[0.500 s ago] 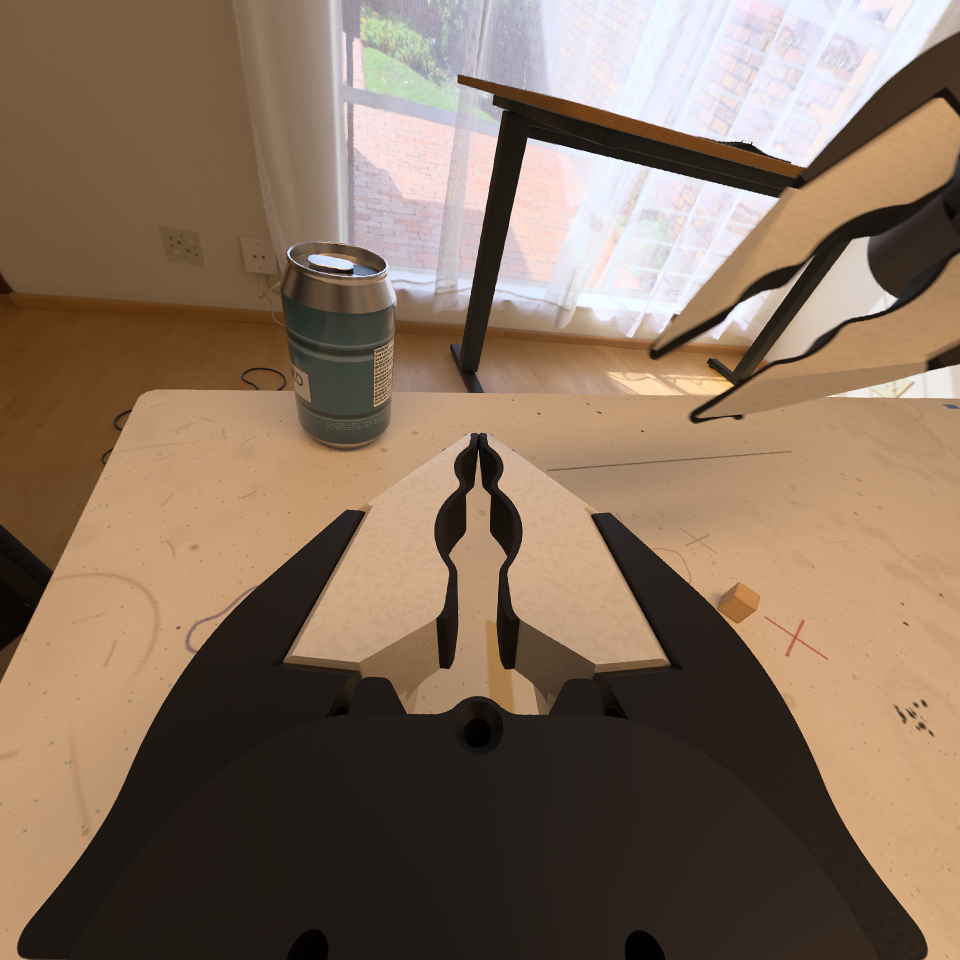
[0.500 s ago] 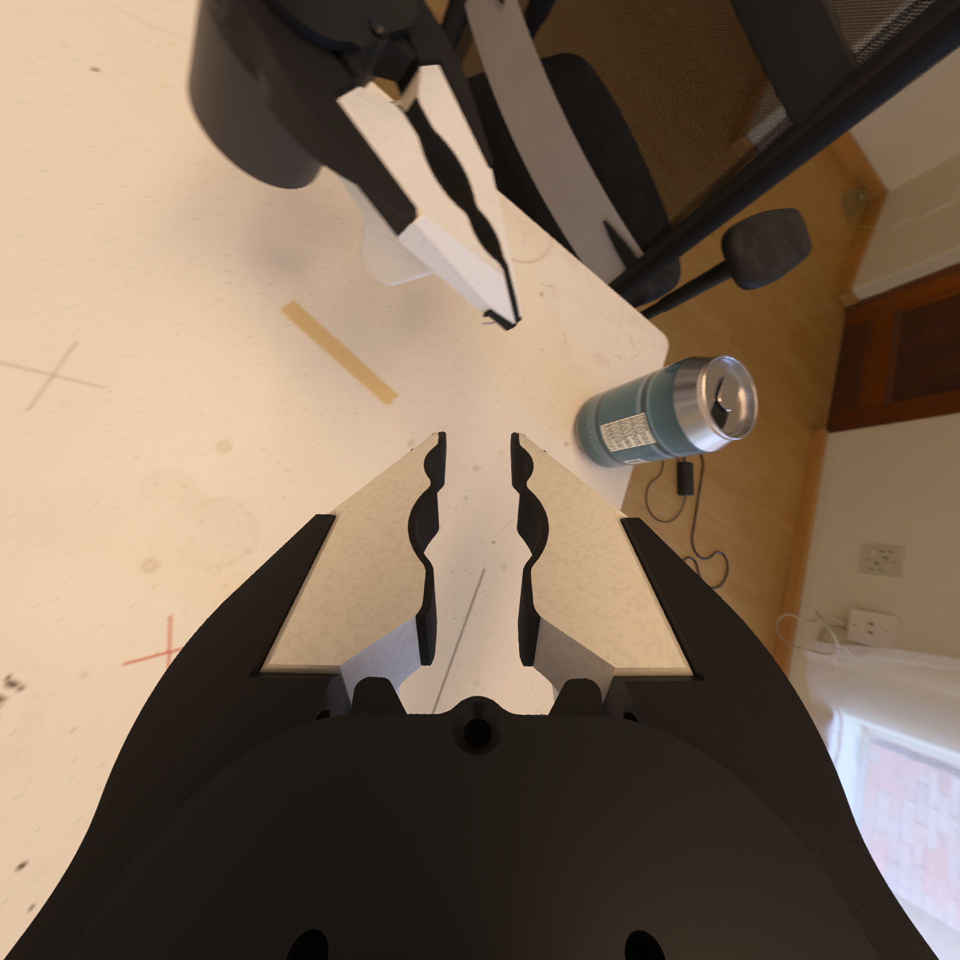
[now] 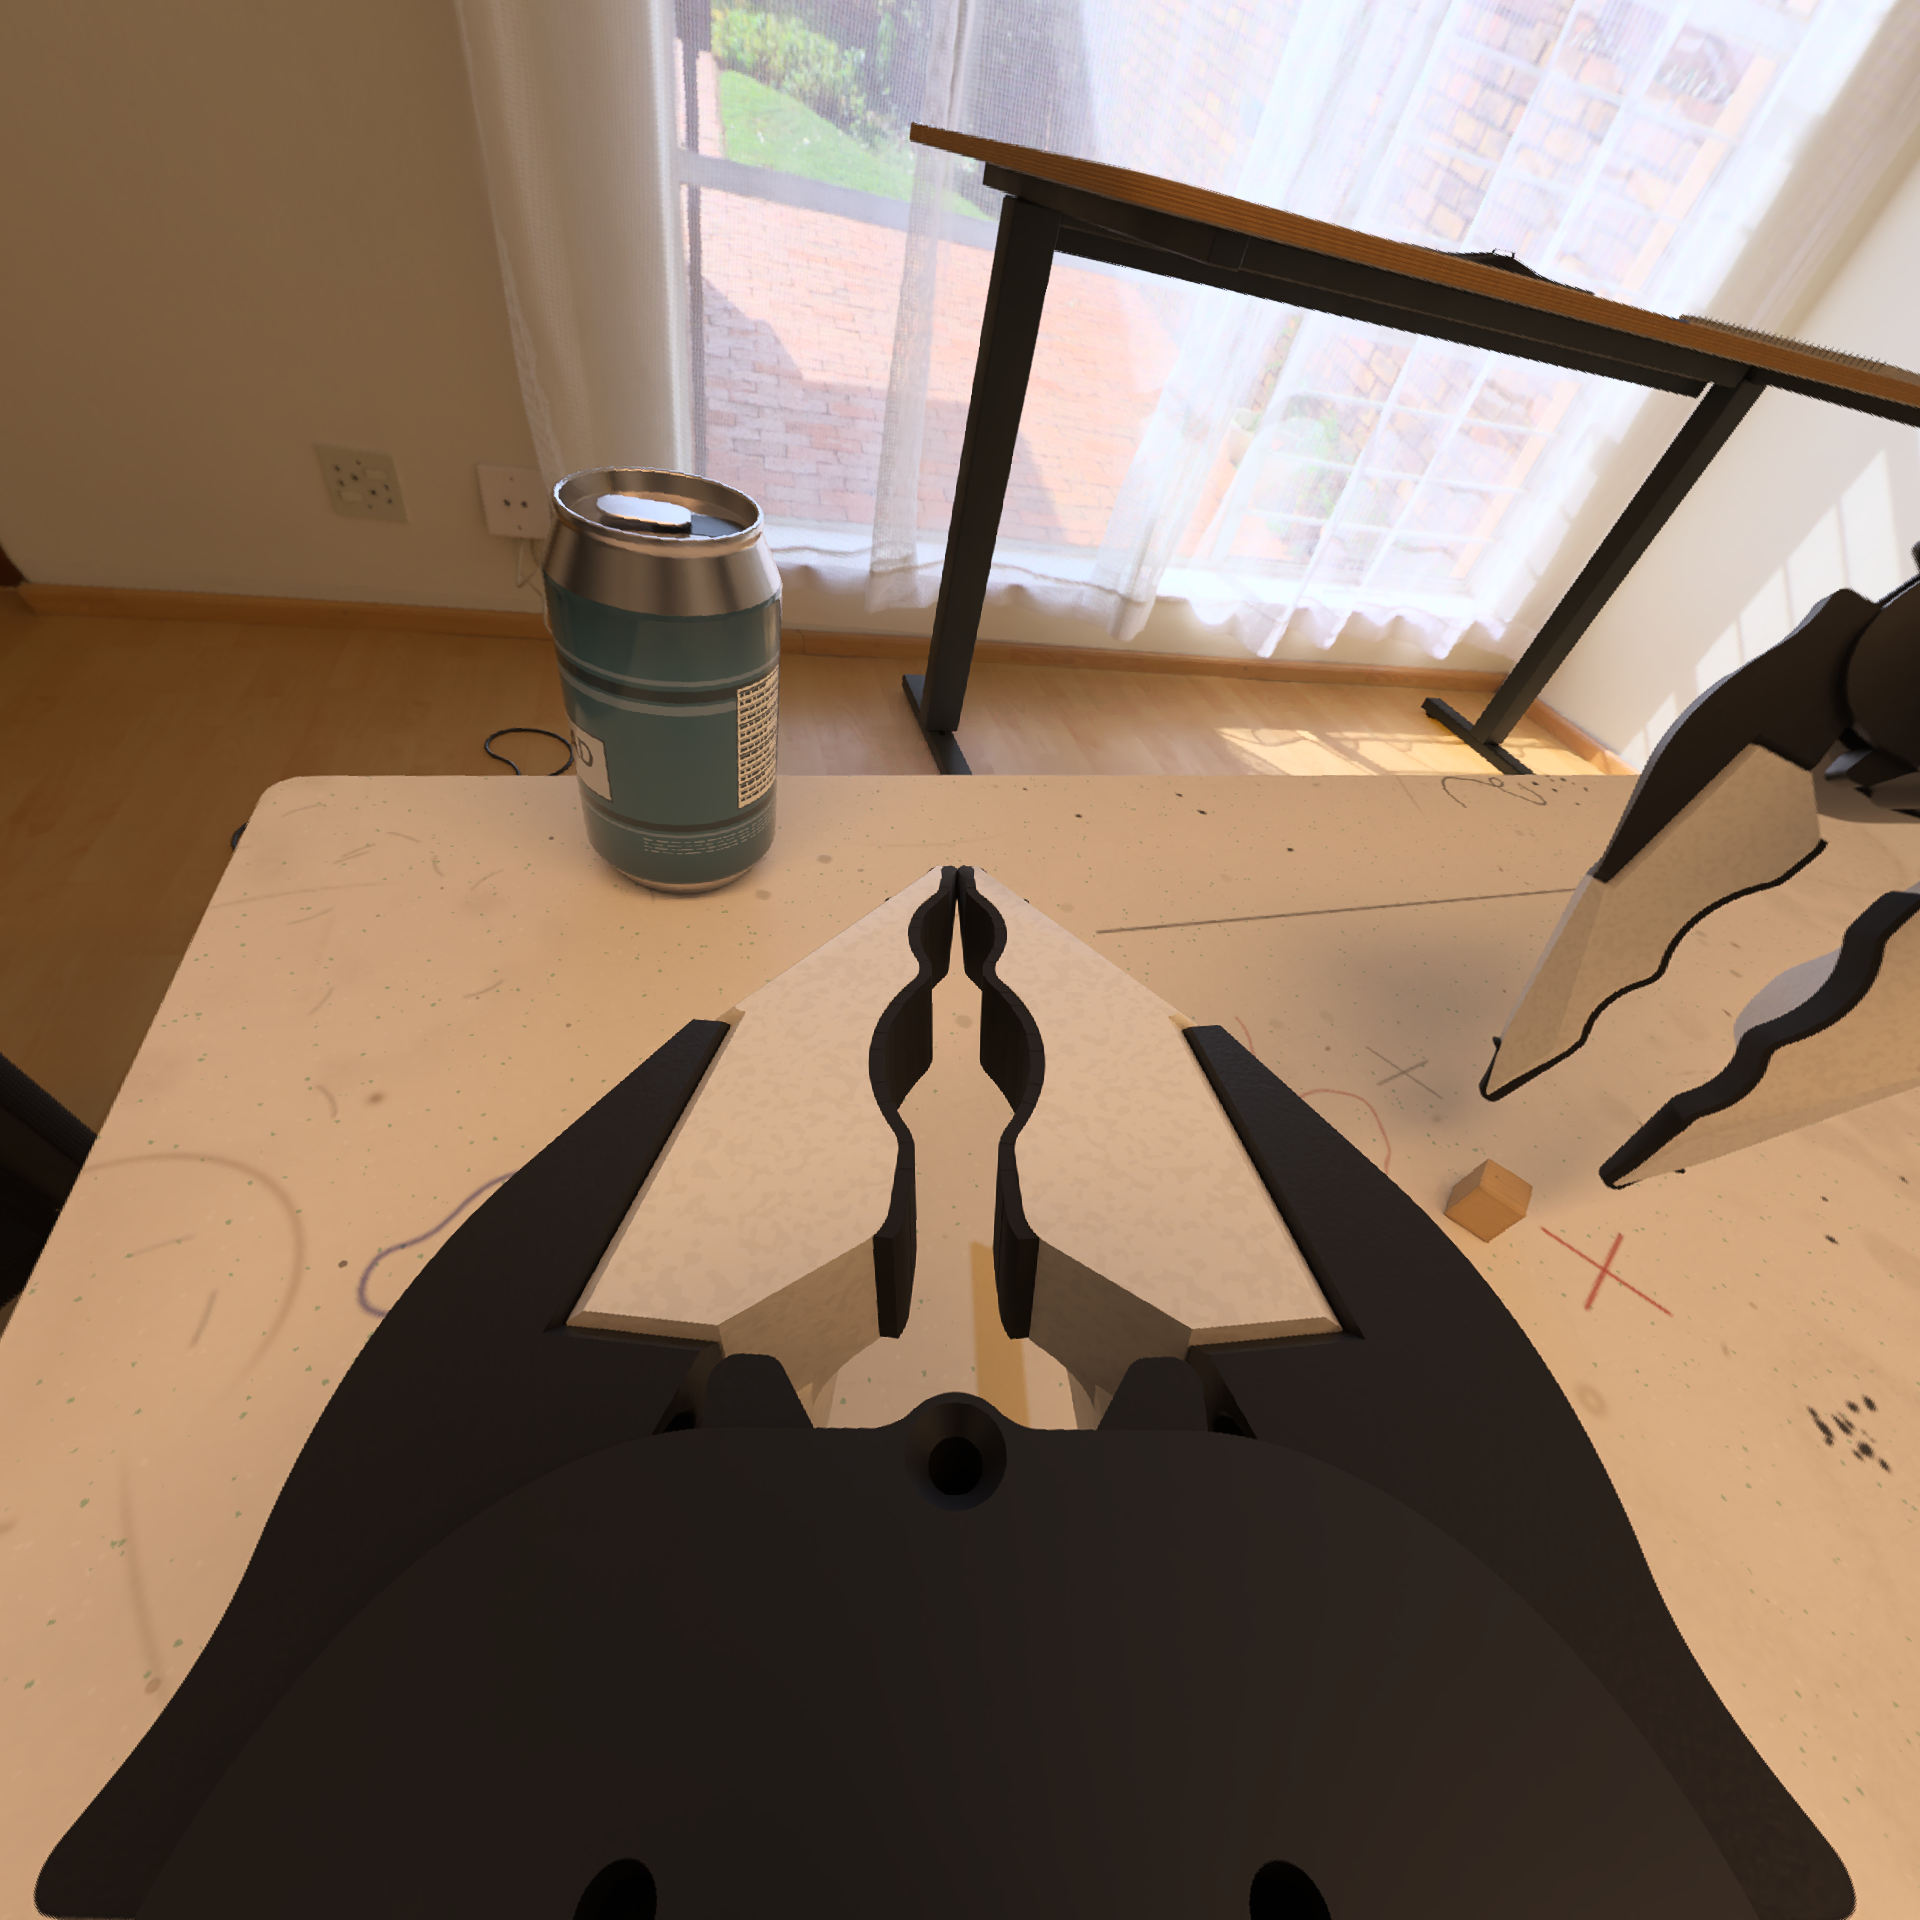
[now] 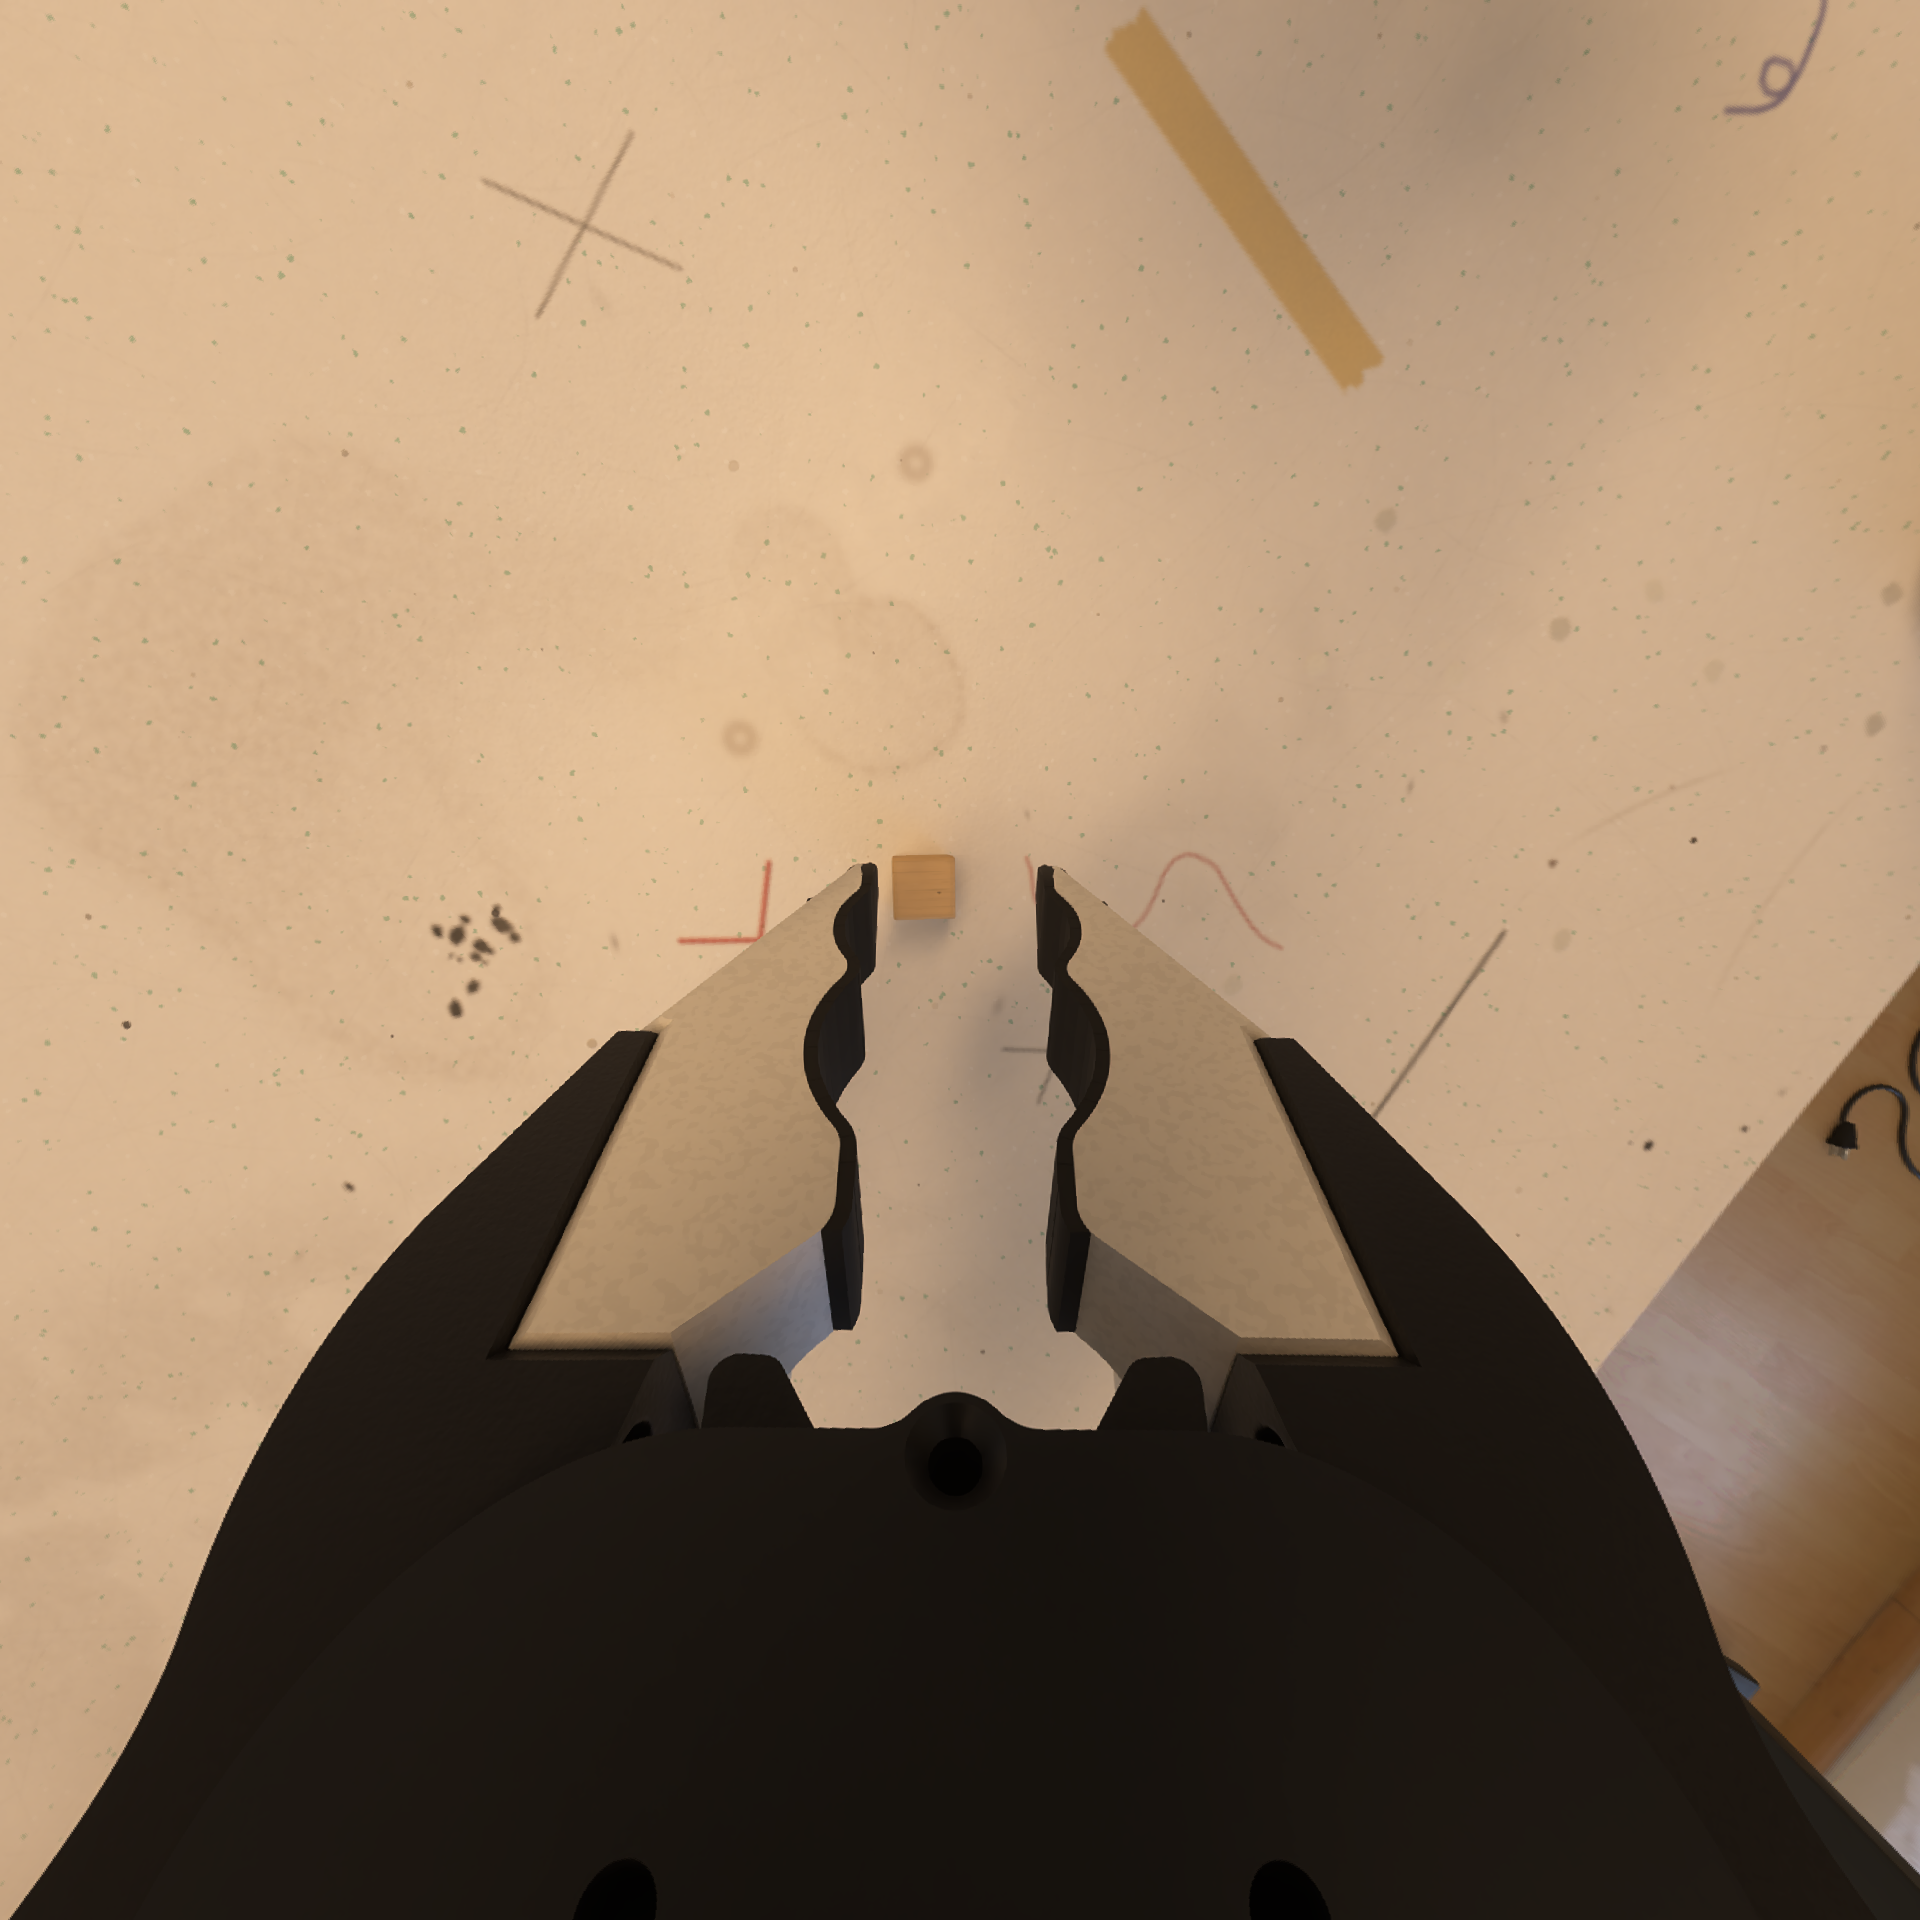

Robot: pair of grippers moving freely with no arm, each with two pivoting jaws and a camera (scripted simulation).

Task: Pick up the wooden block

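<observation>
While your right gripper [image 4: 956, 883] points straight down at the table [image 4: 312, 520] with its fingers spread apart and empty, the wooden block [image 4: 923, 886] lies on the table beneath the gap between the tips, closer to the left-hand tip. Your left gripper [image 3: 956, 878] has its tips pressed together on nothing, well to the block's [image 3: 1488, 1199] left. Beyond the block, toward the table's far left edge, stands a teal can [image 3: 670, 686], upright.
</observation>
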